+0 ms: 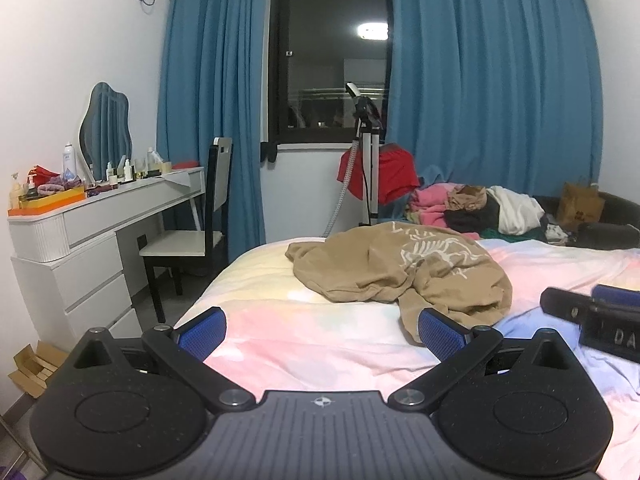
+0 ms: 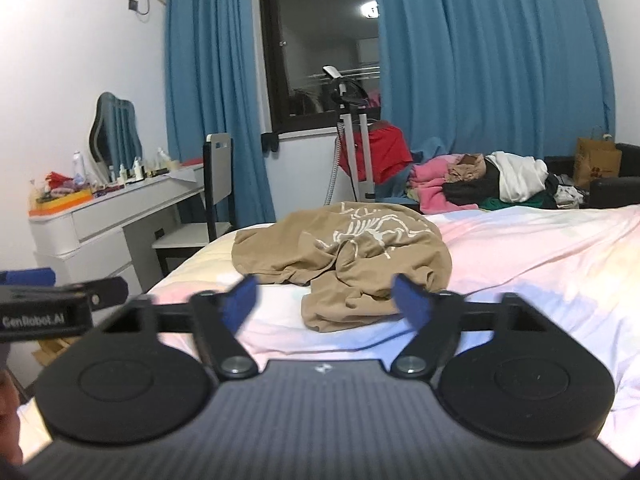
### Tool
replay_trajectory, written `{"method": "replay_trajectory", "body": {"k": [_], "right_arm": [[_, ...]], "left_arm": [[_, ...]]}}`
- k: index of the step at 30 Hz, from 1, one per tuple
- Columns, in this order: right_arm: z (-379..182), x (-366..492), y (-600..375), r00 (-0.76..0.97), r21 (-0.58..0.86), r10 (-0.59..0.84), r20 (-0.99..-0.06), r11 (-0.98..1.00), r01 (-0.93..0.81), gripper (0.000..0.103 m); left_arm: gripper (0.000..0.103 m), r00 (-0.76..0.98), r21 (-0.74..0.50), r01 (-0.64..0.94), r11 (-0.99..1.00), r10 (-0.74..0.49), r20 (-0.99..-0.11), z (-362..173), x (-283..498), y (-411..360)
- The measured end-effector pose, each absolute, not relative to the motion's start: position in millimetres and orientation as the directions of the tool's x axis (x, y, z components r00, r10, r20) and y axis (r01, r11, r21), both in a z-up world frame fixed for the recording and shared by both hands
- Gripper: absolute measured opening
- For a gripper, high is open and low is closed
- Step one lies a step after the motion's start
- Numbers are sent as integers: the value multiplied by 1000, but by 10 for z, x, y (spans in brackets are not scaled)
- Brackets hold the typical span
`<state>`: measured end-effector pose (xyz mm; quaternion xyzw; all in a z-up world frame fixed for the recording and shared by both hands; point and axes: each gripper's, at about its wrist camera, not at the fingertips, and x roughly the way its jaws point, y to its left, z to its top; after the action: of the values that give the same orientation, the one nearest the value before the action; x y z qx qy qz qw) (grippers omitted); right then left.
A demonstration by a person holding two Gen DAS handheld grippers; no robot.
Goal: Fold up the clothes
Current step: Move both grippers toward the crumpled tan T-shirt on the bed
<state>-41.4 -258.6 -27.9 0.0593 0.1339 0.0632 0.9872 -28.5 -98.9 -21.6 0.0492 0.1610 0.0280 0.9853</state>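
Two items at risk. Tan shirt (image 1: 404, 270): crumpled on the bed (image 1: 304, 332), near its far edge. Left gripper (image 1: 322, 330) and right gripper (image 2: 326, 304): both spread, holding nothing. Hazards: pinching bedsheet with cloth; grabbing a bunched layer, not a hem; dragging the shirt off the edge.
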Motion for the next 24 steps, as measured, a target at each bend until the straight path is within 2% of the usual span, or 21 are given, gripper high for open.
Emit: {"method": "replay_trajectory", "body": {"k": [1,3,12,24], "right_arm": [[-285,-416,-2610,957,139,142,-251,984,-110,67],[-280,-401,-2647,961,141,138,-238,984,-107,58],[-276,-409,-2685,974,117,83,-211,991,-59,57],[-257,-418,-2813,960,169,107,-258,984,-64,55]], "left_arm": [[103,947,108,-39,993,71,-314,-237,-318,-1090],[103,947,116,-42,992,76,-311,-267,-384,-1283],[103,936,116,-54,992,90,-339,-632,-270,-2031],[103,920,45,-62,997,75,-385,-793,-100,-1875]]}}
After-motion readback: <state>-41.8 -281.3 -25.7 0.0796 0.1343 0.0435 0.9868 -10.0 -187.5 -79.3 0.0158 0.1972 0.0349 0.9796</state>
